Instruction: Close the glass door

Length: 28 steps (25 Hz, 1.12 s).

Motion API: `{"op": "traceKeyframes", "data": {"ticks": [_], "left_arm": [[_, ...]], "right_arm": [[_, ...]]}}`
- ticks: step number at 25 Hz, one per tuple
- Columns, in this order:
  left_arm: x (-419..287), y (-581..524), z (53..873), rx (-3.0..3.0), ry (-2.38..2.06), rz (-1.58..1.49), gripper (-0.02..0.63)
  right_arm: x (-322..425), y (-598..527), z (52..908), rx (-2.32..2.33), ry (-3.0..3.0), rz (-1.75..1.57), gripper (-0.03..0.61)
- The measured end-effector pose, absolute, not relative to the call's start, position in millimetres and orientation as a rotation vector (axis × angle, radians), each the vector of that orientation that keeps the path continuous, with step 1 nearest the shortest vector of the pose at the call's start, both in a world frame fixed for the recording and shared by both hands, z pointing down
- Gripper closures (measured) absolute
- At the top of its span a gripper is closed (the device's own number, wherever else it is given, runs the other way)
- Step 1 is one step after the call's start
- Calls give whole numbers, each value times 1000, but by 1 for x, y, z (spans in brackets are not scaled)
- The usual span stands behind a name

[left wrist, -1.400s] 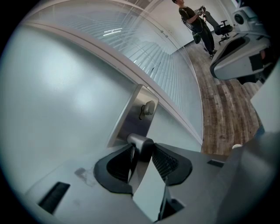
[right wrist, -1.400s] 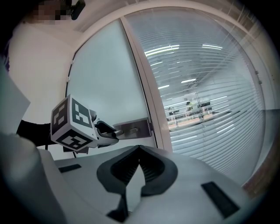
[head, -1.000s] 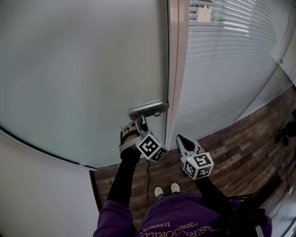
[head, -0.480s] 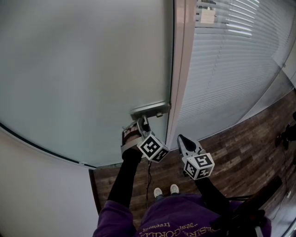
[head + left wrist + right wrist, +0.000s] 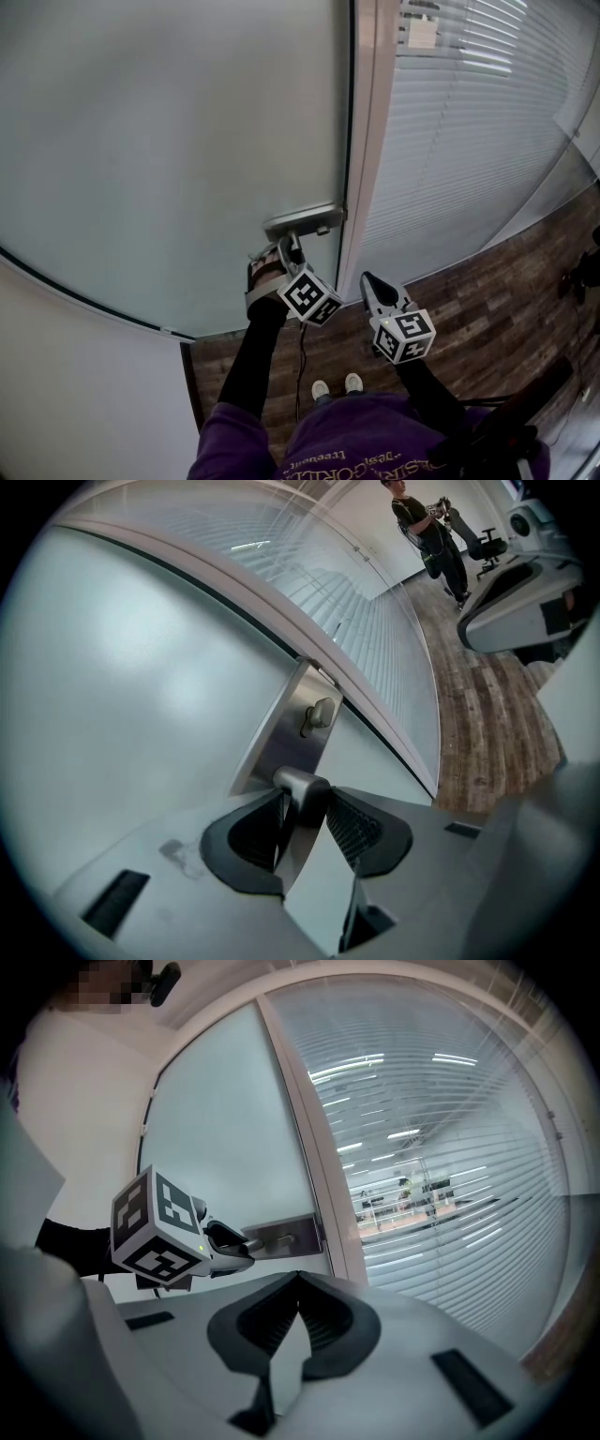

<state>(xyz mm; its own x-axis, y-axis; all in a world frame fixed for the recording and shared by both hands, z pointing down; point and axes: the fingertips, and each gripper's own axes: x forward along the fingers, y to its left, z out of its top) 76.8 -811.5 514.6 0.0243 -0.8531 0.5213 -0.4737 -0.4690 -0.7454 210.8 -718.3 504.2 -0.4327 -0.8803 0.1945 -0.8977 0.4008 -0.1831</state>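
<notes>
Head view: looks down at a door and two grippers.
Glass door [image 5: 169, 141]: milky white; it spreads left of and above the metal plate [image 5: 302, 222].
Metal plate: sits at the door's right edge.
Door frame [image 5: 361, 169]: pale and upright, just right of the metal plate, with the door's edge just beside it.
Blinds [image 5: 459, 122]: white slats, right of the metal plate, past the frame.
Left gripper [image 5: 291, 247]: just below the metal plate, tips pointing up at it, held on a black sleeve [image 5: 248, 361].
Right gripper [image 5: 367, 279]: below and right of the metal plate, near the frame's foot, touching nothing.
Wood floor [image 5: 487, 309]: dark boards, well below and right of the metal plate.
Shoes [image 5: 337, 384]: white, far below the metal plate.

Left gripper view: looks up along the jaws.
Handle [image 5: 300, 787]: a silver bar that comes out from the bottom of the metal plate.
Jaws: squeezed on the handle, one ridged pad [image 5: 352, 829] on each side.
Knob [image 5: 319, 714]: small and silver, on the metal plate above the handle.
Person [image 5: 427, 527]: stands far off, well right of the metal plate.

Right gripper view: looks over at the door.
Jaws: pressed together with nothing between them.
Marker cube [image 5: 155, 1227]: on the left gripper, left of the metal plate.
Left gripper's tips: reach the metal plate from the left.
</notes>
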Motion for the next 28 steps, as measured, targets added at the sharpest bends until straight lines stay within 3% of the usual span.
{"op": "traceKeyframes", "data": {"ticks": [28], "left_arm": [[77, -801, 499, -1706, 1282, -1375, 480]], "right_arm": [[224, -712, 502, 1700, -2546, 411, 588]]}}
